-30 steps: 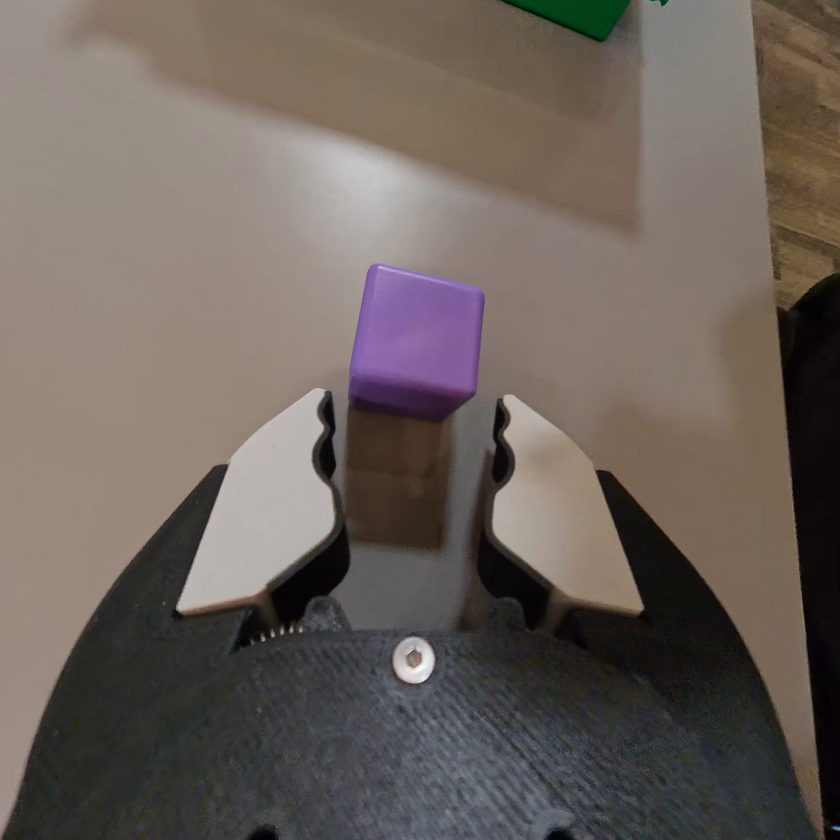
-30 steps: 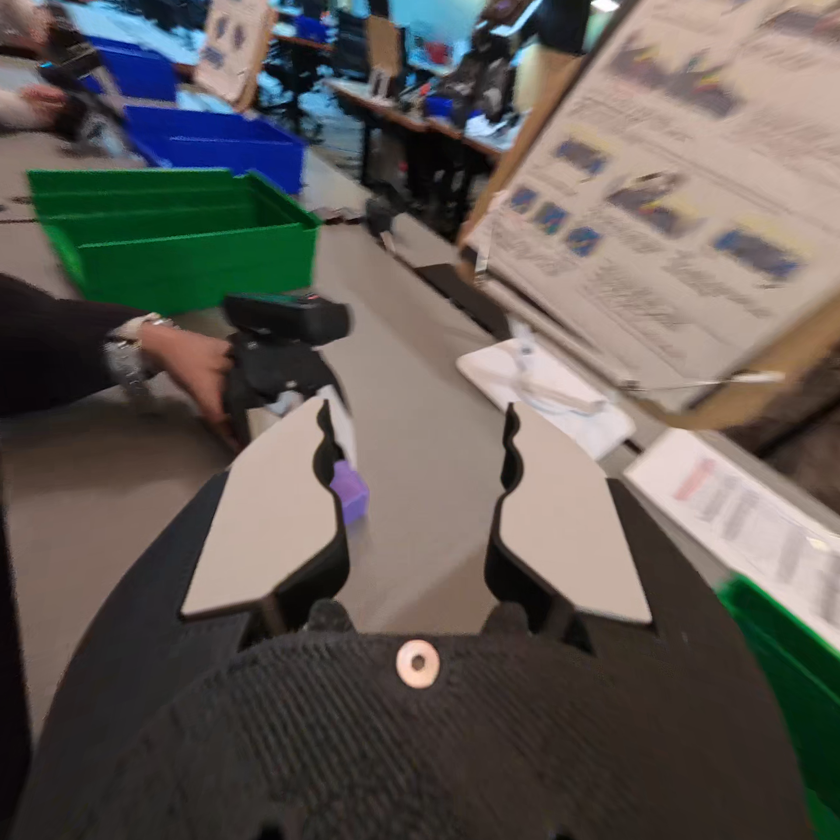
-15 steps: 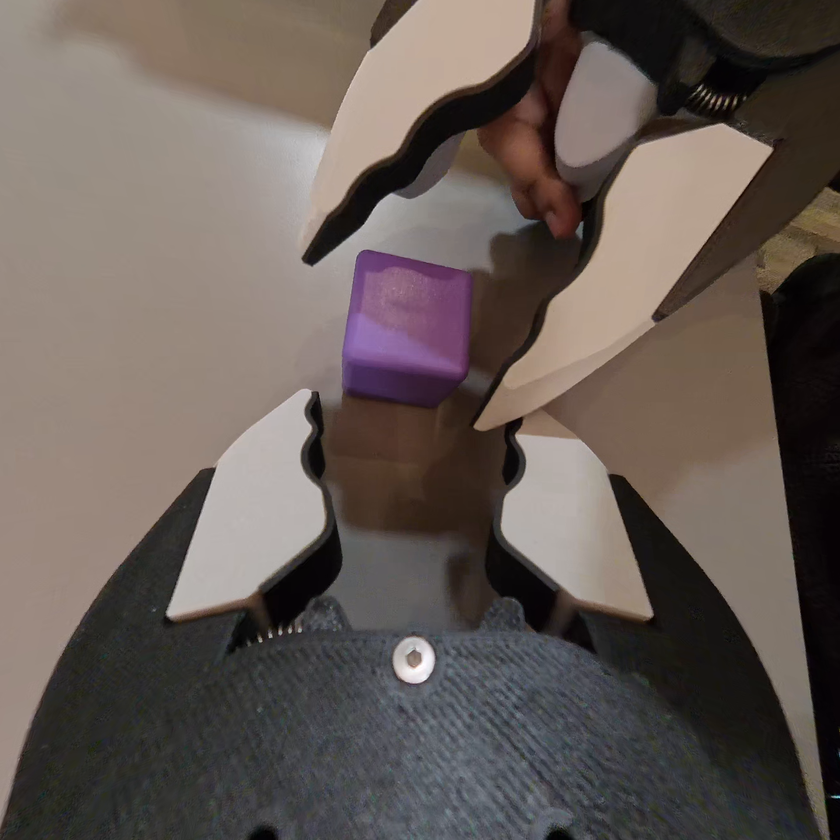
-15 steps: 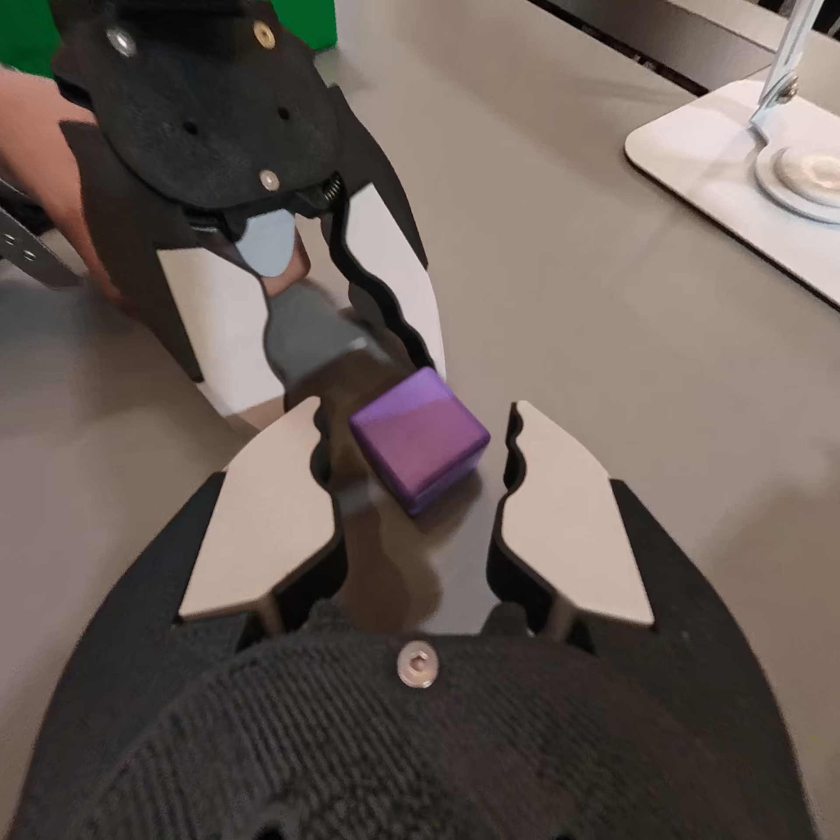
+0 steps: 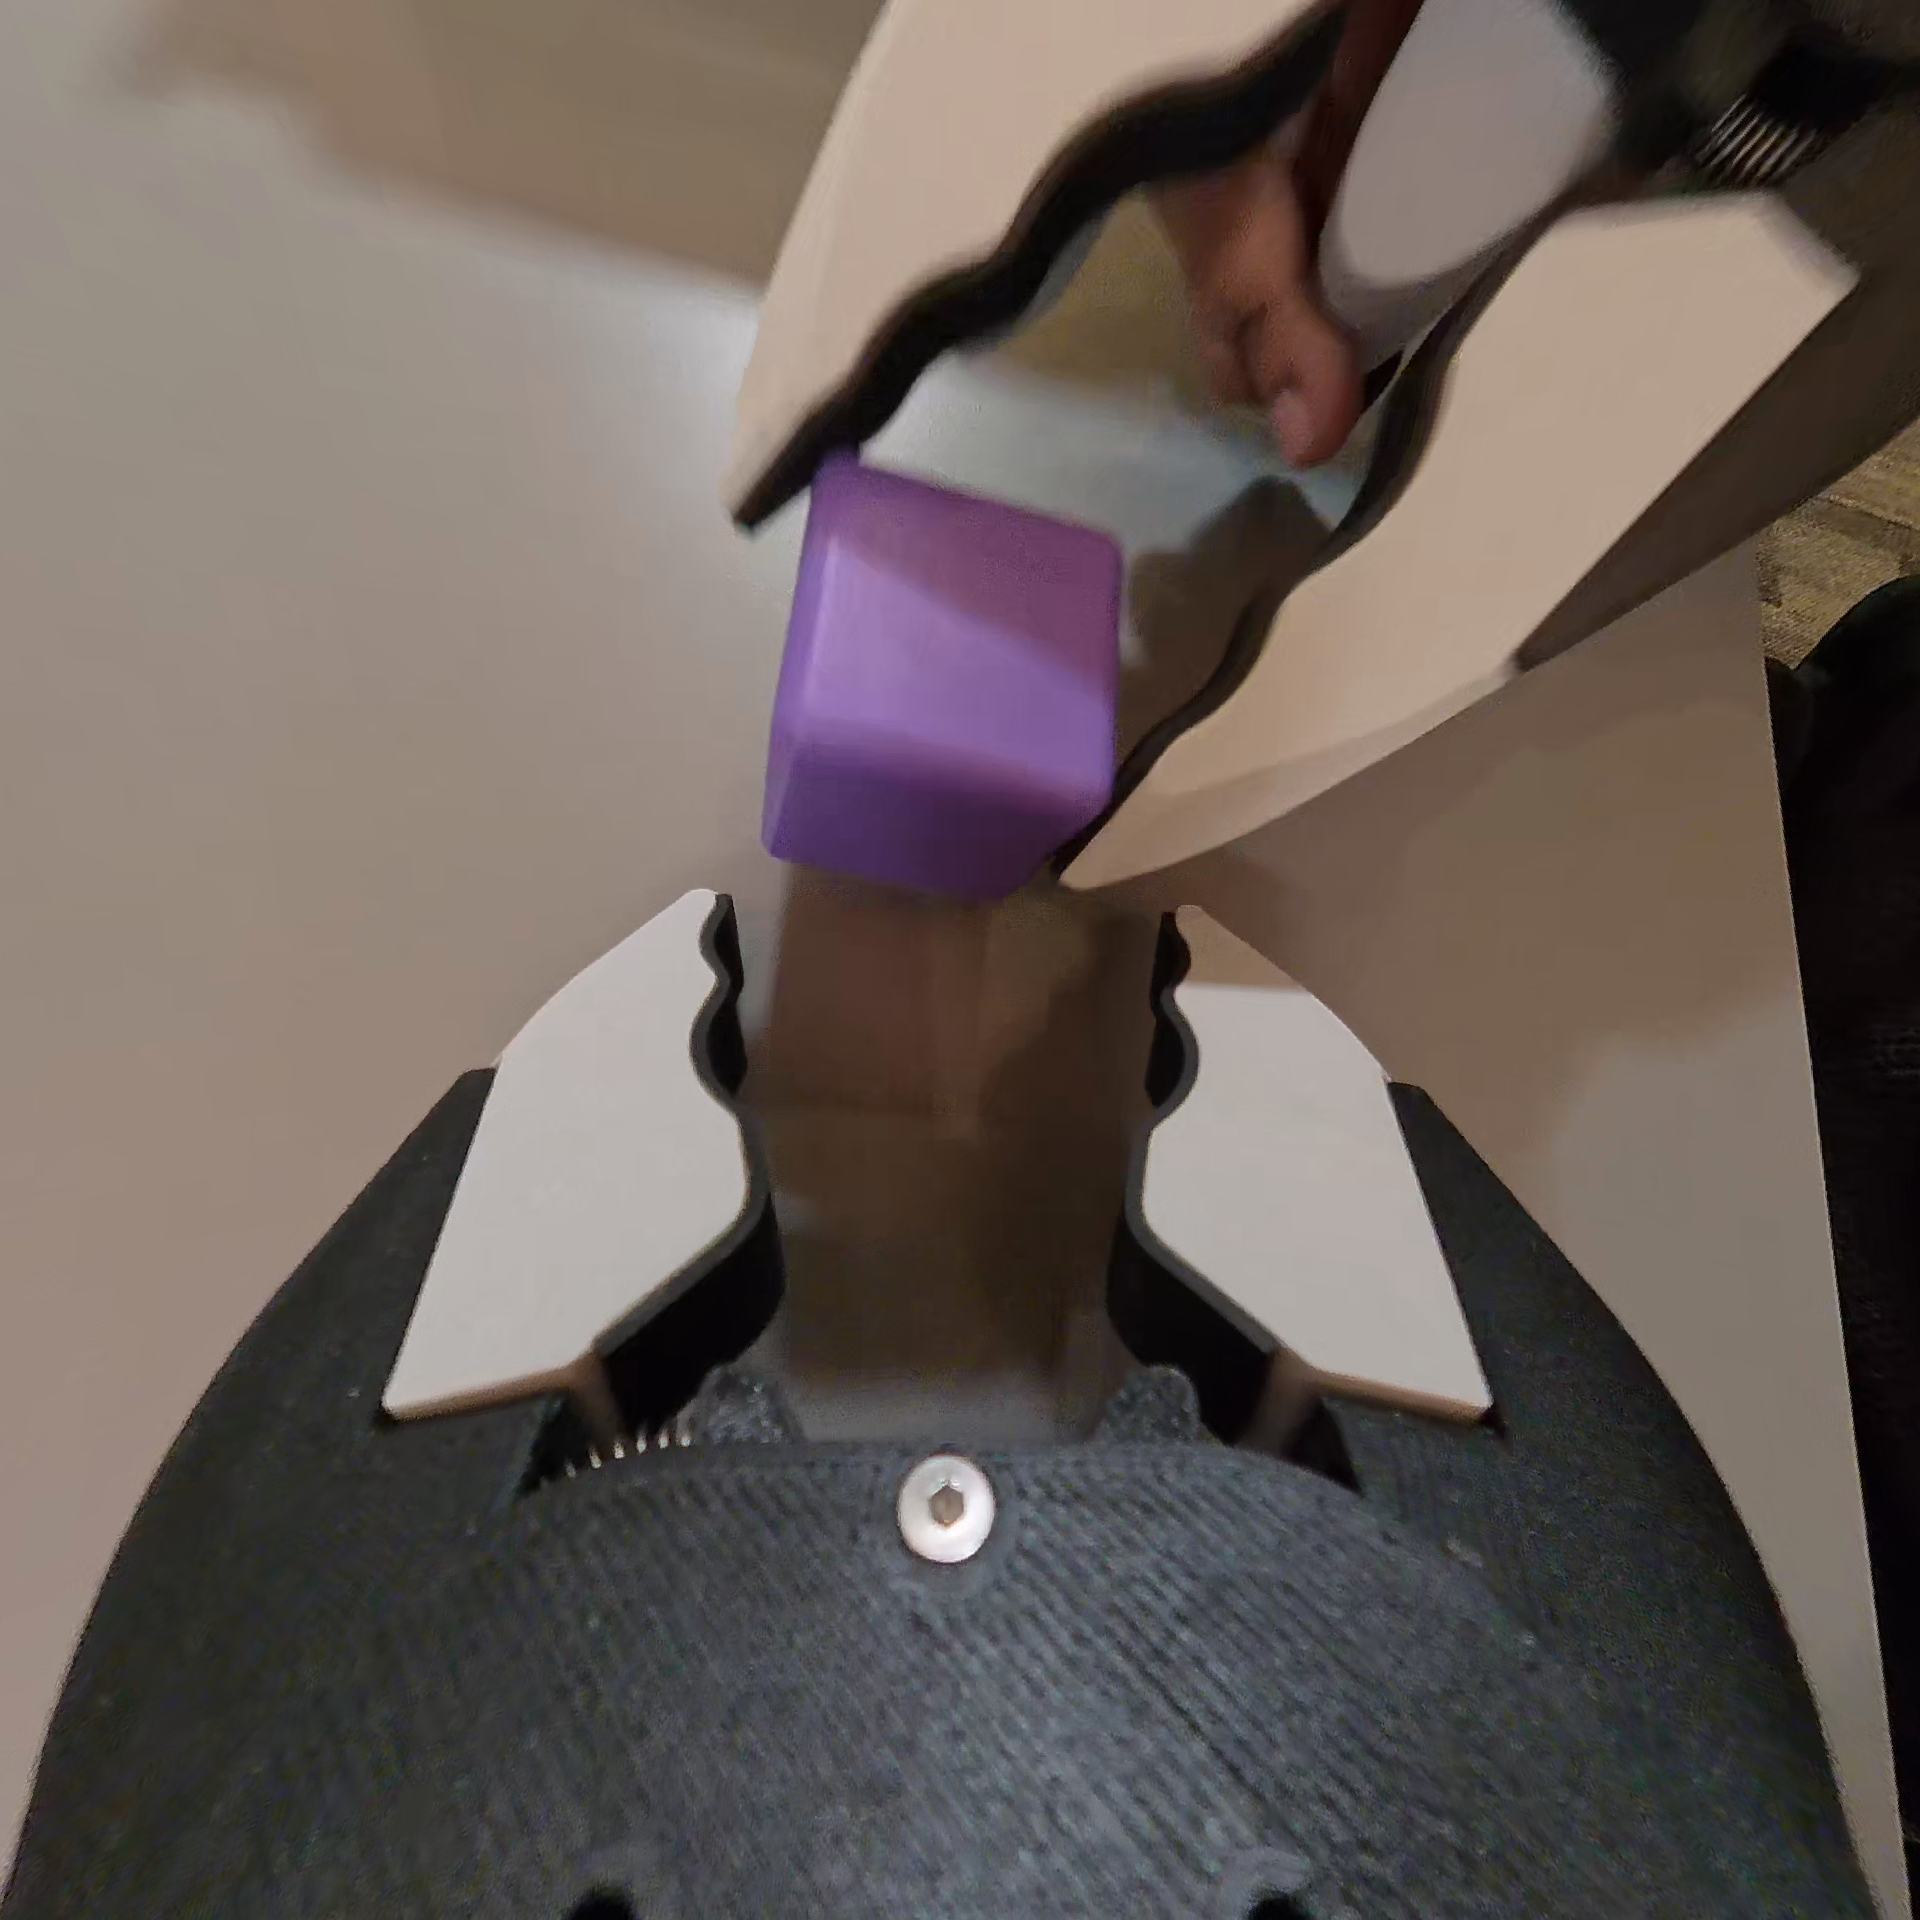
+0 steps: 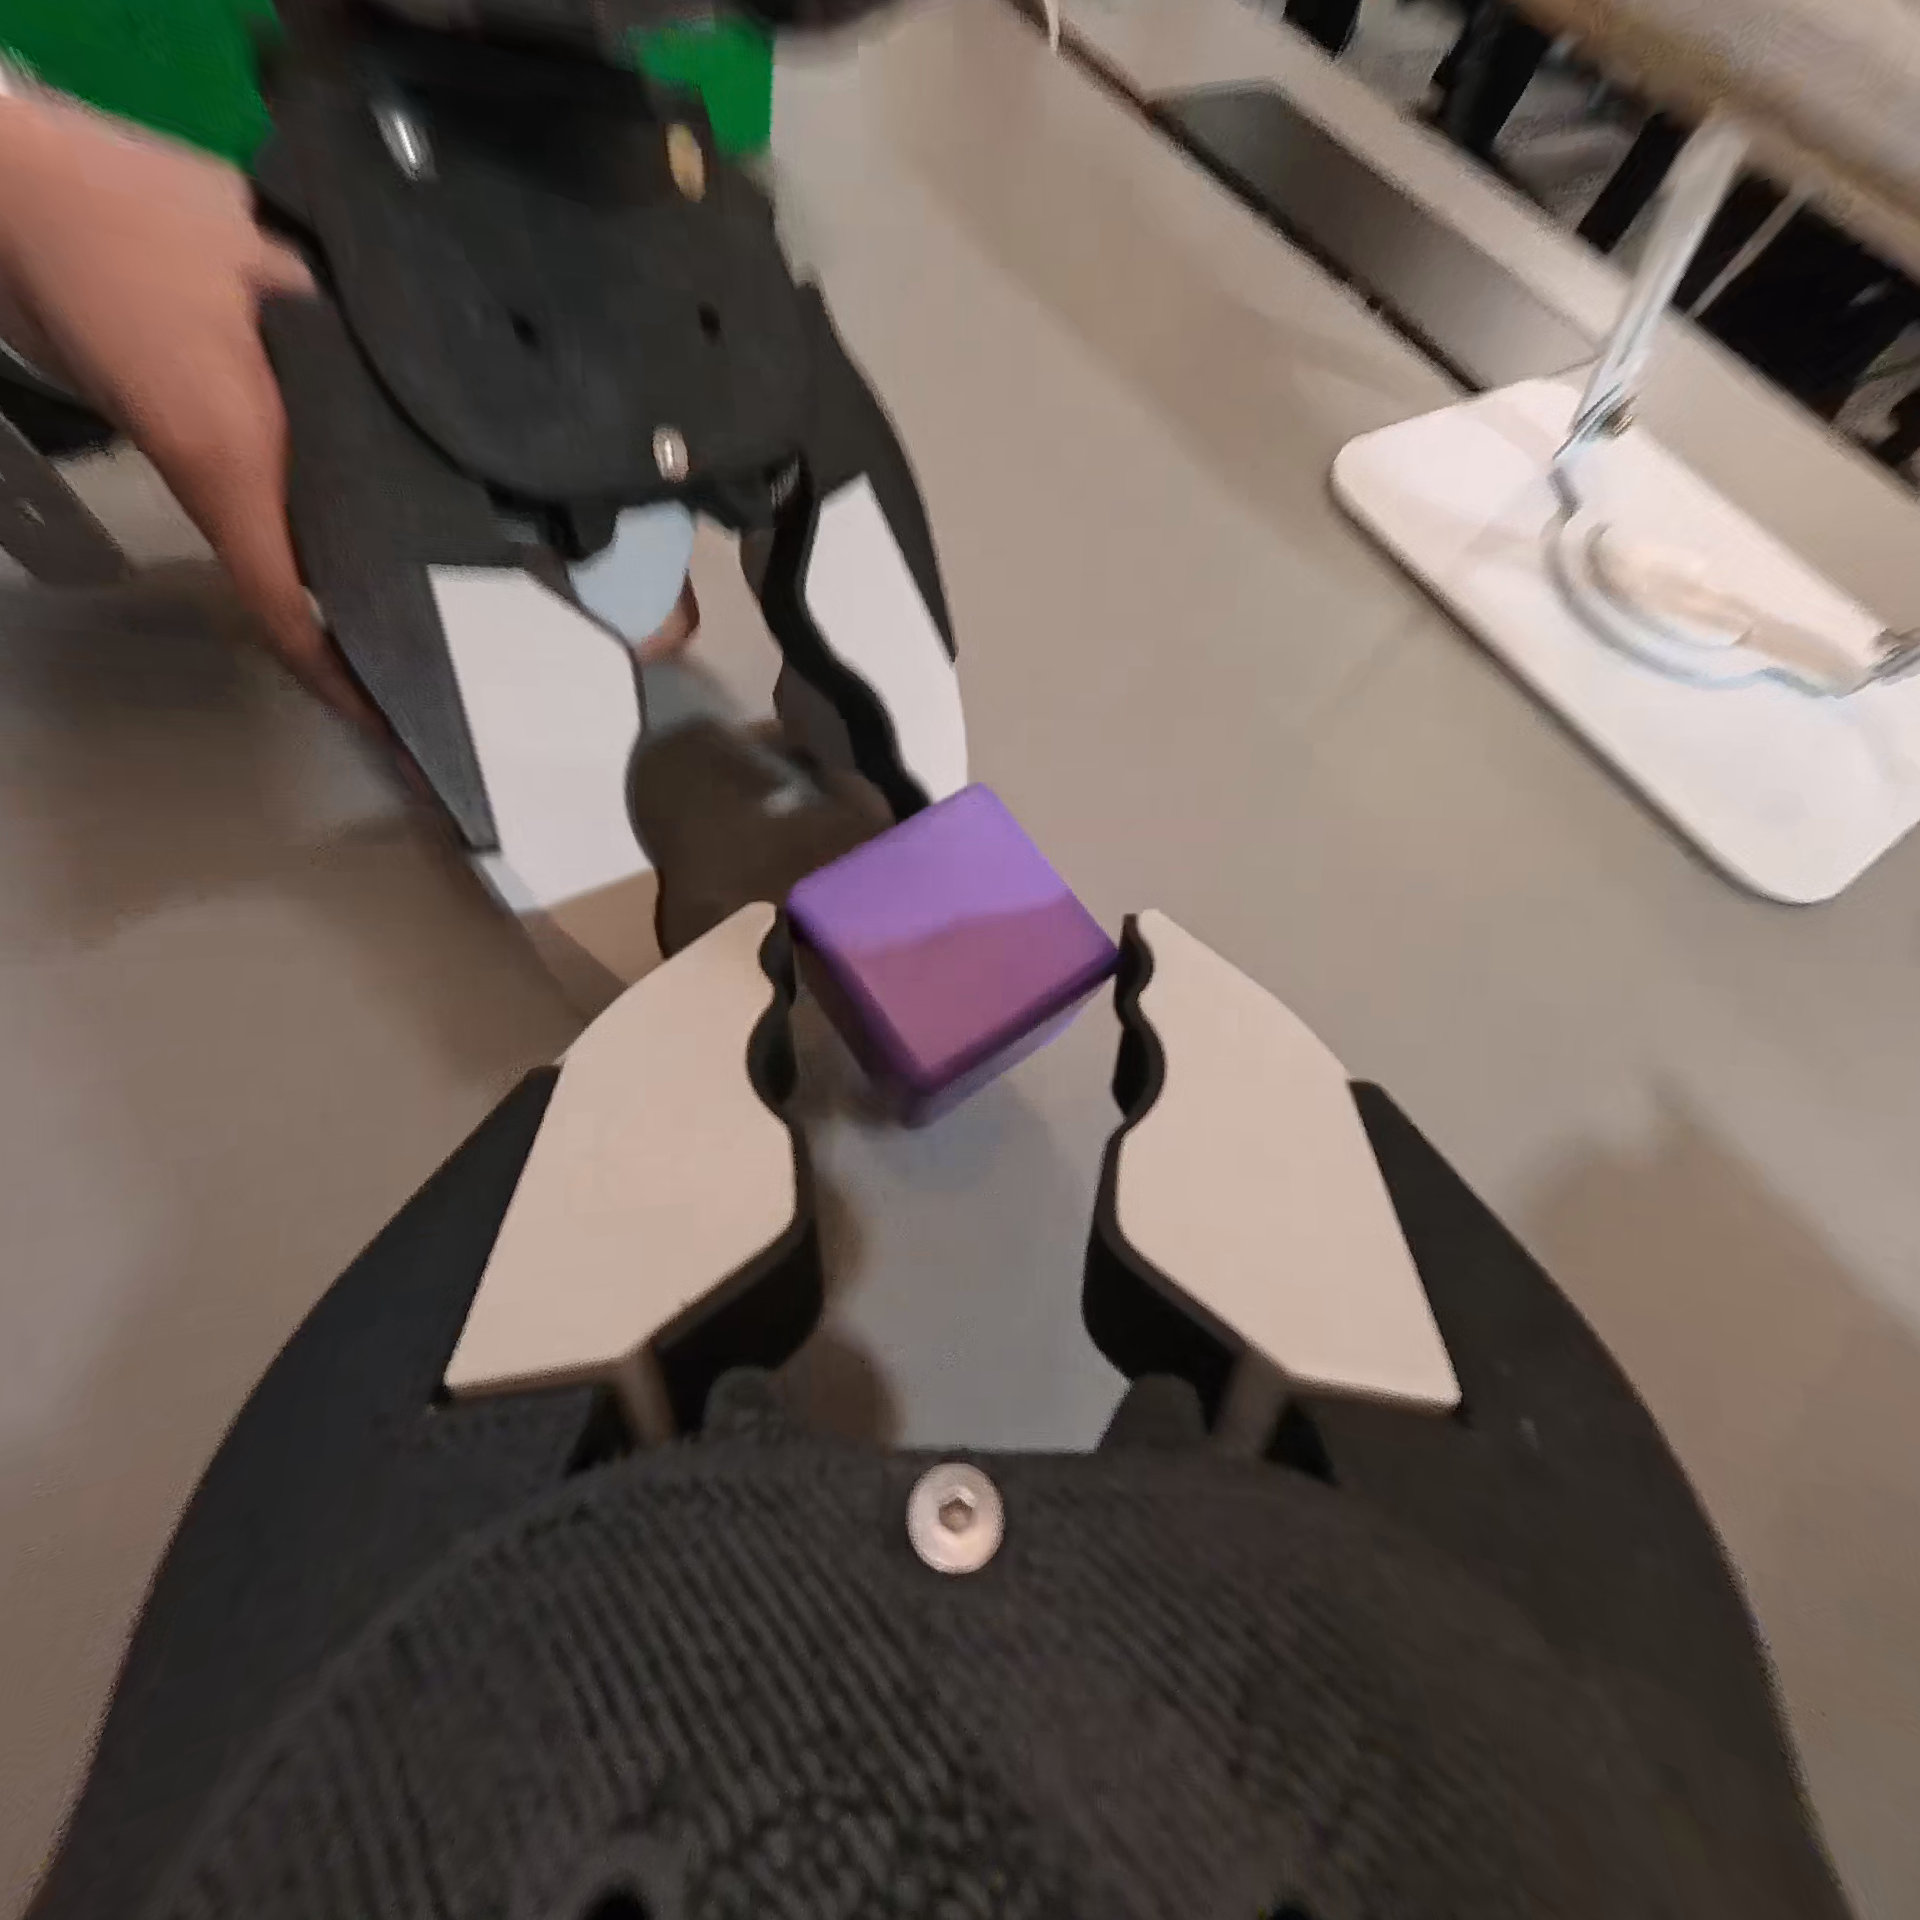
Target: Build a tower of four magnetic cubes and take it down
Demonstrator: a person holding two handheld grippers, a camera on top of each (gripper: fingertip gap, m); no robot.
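Your left gripper (image 5: 945,935) is released and holds nothing; its jaws stand wide, and the cube (image 5: 935,707) sits just past its tips at 12 o'clock, not touching them. Below the gap there is only bare table (image 5: 312,727) in shadow.

Your right gripper (image 6: 951,925) is clenched on the cube by the very tips. In the right wrist view one corner meets the left finger and the opposite corner meets the right finger, so the hold lies on corners, not on flat faces. The cube looks tilted, with one edge low toward you; whether it has left the table I cannot tell, since the picture is blurred. It looks a slight hold, with little finger on either side, and nothing of the cube reaches the deeper notches of the jaws.

In the left wrist view the right gripper enters from 1 o'clock. In the right wrist view the left gripper faces you at 11 o'clock, with your hand (image 6: 156,364) on its body.

Farther off, a white base (image 6: 1714,748) with a metal stand lies at 2 o'clock, and a green bin (image 6: 135,83) at 11 o'clock.

Count: two grippers, one cube, one base, one bin.
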